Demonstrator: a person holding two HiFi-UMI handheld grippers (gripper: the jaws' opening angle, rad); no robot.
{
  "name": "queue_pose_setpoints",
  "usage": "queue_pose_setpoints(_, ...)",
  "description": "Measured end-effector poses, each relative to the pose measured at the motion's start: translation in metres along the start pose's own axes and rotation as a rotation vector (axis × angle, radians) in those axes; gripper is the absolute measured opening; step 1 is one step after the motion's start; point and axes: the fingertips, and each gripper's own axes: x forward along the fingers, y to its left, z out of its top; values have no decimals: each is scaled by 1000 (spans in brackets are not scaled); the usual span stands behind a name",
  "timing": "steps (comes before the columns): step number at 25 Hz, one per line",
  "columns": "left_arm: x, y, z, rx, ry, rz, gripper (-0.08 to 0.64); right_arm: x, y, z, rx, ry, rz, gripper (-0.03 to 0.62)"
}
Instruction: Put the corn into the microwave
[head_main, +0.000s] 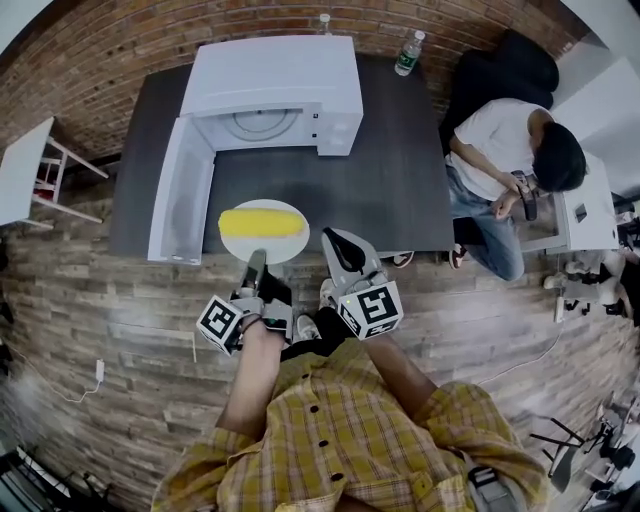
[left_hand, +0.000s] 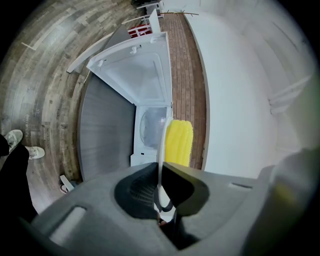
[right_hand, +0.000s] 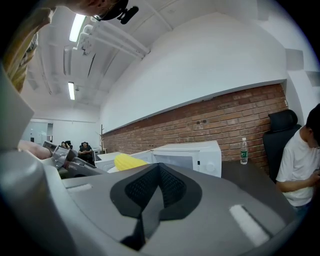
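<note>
Grey left claw (head_main: 256, 262) clamped on near rim of plate (head_main: 272, 249); right claw (head_main: 343, 250) just beside it, shut, holding nothing. Yellow corn (head_main: 262, 221) lying across plate, at near edge of dark desk (head_main: 390, 180). Farther back, white microwave (head_main: 275, 95), door (head_main: 180, 190) swung wide open at left. Bottle (head_main: 409, 52) at far edge.

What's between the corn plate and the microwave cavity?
Only bare dark tabletop between plate and microwave, per the head view. The open door flanks that stretch on the left.
</note>
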Motion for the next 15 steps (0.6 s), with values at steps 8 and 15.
queue_pose_setpoints(8,41,-6,14,17,-34,4,18,38,-29,1,25,-4,25,0)
queue_pose_setpoints(15,71,-8,14,21,-55,11,18,60,-53,3,31,0,56,0)
